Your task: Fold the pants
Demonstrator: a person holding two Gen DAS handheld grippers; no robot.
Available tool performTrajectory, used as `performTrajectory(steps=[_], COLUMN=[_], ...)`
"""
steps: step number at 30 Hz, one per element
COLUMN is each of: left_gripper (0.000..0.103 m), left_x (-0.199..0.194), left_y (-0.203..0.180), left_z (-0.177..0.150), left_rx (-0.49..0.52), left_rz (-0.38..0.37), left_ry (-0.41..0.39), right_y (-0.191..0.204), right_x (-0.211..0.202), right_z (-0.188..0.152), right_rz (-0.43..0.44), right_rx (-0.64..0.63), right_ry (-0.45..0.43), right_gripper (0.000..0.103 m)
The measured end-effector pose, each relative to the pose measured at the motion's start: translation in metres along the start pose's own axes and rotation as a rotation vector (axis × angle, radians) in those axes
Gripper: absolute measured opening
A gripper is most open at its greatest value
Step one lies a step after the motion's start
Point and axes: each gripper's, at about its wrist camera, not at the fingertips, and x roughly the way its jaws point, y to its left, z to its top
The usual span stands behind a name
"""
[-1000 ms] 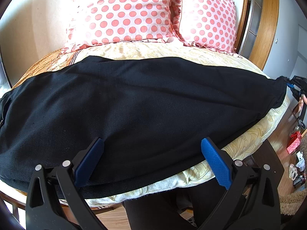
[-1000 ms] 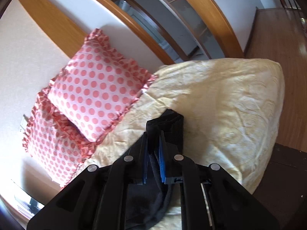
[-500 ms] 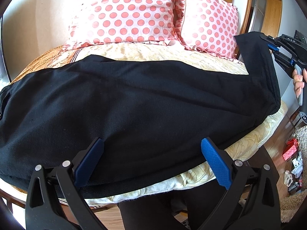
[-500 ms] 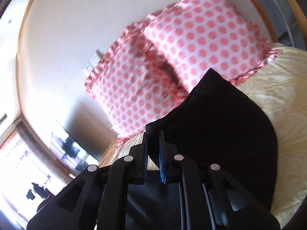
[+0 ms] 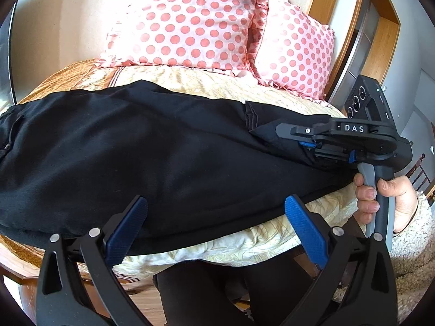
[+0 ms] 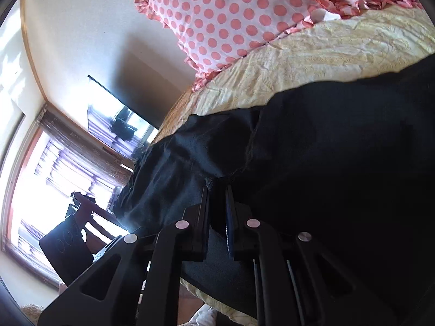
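Black pants (image 5: 141,146) lie lengthwise across a yellow bedspread (image 5: 206,84), the waist end at the left. My left gripper (image 5: 214,222) is open and empty, its blue pads over the pants' near edge. My right gripper (image 6: 217,212) is shut on the pants' leg end (image 5: 261,119), which is folded back leftward over the rest of the pants; it also shows in the left wrist view (image 5: 307,144), held by a hand. In the right wrist view the black fabric (image 6: 339,149) fills most of the frame.
Two pink polka-dot pillows (image 5: 190,19) lean against the headboard behind the pants. The bed's near edge (image 5: 244,247) drops to a wooden floor. A person's dark-clad legs (image 5: 233,293) stand below the left gripper. A window and dark furniture (image 6: 68,179) show at the left.
My right gripper has carried the leg end up from the bed's right edge and leftward over the pants. The left gripper has stayed open in place.
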Motion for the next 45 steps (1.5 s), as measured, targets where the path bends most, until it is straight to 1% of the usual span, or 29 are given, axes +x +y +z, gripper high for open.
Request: performTrajectory(steps=[2,5,6,8,9,10,12,14,15,17,18,20,21,24,26,29,30,31,32,33,34,36,38,39,40,41,43,44,45], left_gripper=[0.101,0.101,0.101,0.101,0.101,0.101,0.101,0.101,0.101,0.101,0.101,0.101,0.101,0.101,0.101,0.101,0.101,0.101,0.101,0.101,0.101,0.101,0.101,0.101,0.101,0.101,0.101,0.101,0.101], left_x=[-0.008,-0.019,-0.022,-0.028,-0.03,-0.032,-0.039,-0.046,-0.05,-0.055,-0.056,-0.059,-0.06,-0.062,-0.063,-0.065,-0.066,-0.066,-0.067,-0.068,-0.069,-0.072,-0.073,-0.074,-0.074,-0.074,-0.077,-0.079,-0.082], left_y=[0.005,0.015,0.02,0.03,0.035,0.04,0.048,0.054,0.058,0.065,0.069,0.074,0.076,0.081,0.082,0.08,0.079,0.077,0.076,0.074,0.074,0.073,0.074,0.075,0.077,0.079,0.083,0.087,0.09], left_z=[0.003,0.007,0.008,0.008,0.007,0.007,0.005,0.003,0.001,0.0,-0.001,-0.004,-0.006,-0.009,-0.009,-0.009,-0.009,-0.009,-0.009,-0.009,-0.009,-0.009,-0.009,-0.009,-0.009,-0.009,-0.01,-0.01,-0.011], left_rx=[-0.019,-0.057,-0.072,-0.105,-0.119,-0.134,-0.159,-0.179,-0.186,-0.2,-0.207,-0.223,-0.229,-0.236,-0.233,-0.225,-0.218,-0.209,-0.199,-0.19,-0.183,-0.176,-0.182,-0.189,-0.199,-0.209,-0.23,-0.243,-0.255], left_rz=[0.014,0.039,0.047,0.064,0.071,0.082,0.109,0.127,0.135,0.15,0.158,0.171,0.175,0.186,0.194,0.202,0.204,0.206,0.209,0.215,0.222,0.226,0.222,0.219,0.216,0.214,0.21,0.215,0.223], left_ry=[-0.029,-0.07,-0.08,-0.093,-0.095,-0.097,-0.103,-0.115,-0.12,-0.125,-0.125,-0.124,-0.124,-0.118,-0.119,-0.127,-0.128,-0.13,-0.132,-0.134,-0.138,-0.148,-0.156,-0.157,-0.157,-0.157,-0.161,-0.163,-0.166], right_y=[0.013,0.032,0.039,0.048,0.045,0.04,0.039,0.054,0.063,0.073,0.068,0.06,0.065,0.082,0.082,0.08,0.082,0.085,0.088,0.092,0.096,0.103,0.106,0.105,0.103,0.1,0.096,0.097,0.102], right_x=[-0.005,-0.002,0.005,0.031,0.043,0.051,0.051,0.046,0.048,0.064,0.068,0.068,0.067,0.073,0.078,0.077,0.076,0.074,0.071,0.067,0.062,0.047,0.036,0.036,0.04,0.048,0.071,0.081,0.078], right_z=[0.01,0.019,0.016,0.005,-0.002,-0.005,-0.003,-0.001,-0.005,-0.017,-0.019,-0.018,-0.019,-0.035,-0.045,-0.056,-0.059,-0.063,-0.065,-0.067,-0.069,-0.069,-0.065,-0.061,-0.058,-0.057,-0.065,-0.073,-0.077], right_rz=[0.049,0.181,0.197,0.123,0.103,0.112,0.171,0.215,0.217,0.167,0.163,0.202,0.196,0.105,0.083,0.048,0.043,0.048,0.061,0.082,0.106,0.142,0.125,0.103,0.083,0.07,0.064,0.044,0.042], right_rx=[-0.021,-0.032,-0.057,-0.116,-0.108,-0.07,-0.02,-0.069,-0.117,-0.181,-0.152,-0.099,-0.13,-0.283,-0.308,-0.357,-0.382,-0.409,-0.431,-0.453,-0.469,-0.501,-0.518,-0.515,-0.509,-0.497,-0.495,-0.514,-0.559], right_ry=[-0.06,-0.12,-0.102,0.007,0.054,0.074,0.041,-0.011,-0.004,0.083,0.094,0.067,0.063,0.116,0.148,0.156,0.162,0.17,0.175,0.182,0.174,0.12,0.037,0.014,0.02,0.051,0.17,0.203,0.161], right_gripper=[0.01,0.01,0.01,0.01,0.011,0.011,0.011,0.011,0.011,0.011,0.011,0.011,0.011,0.011,0.012,0.013,0.019,0.032,0.04,0.055,0.06,0.06,0.06,0.06,0.06,0.06,0.06,0.061,0.061])
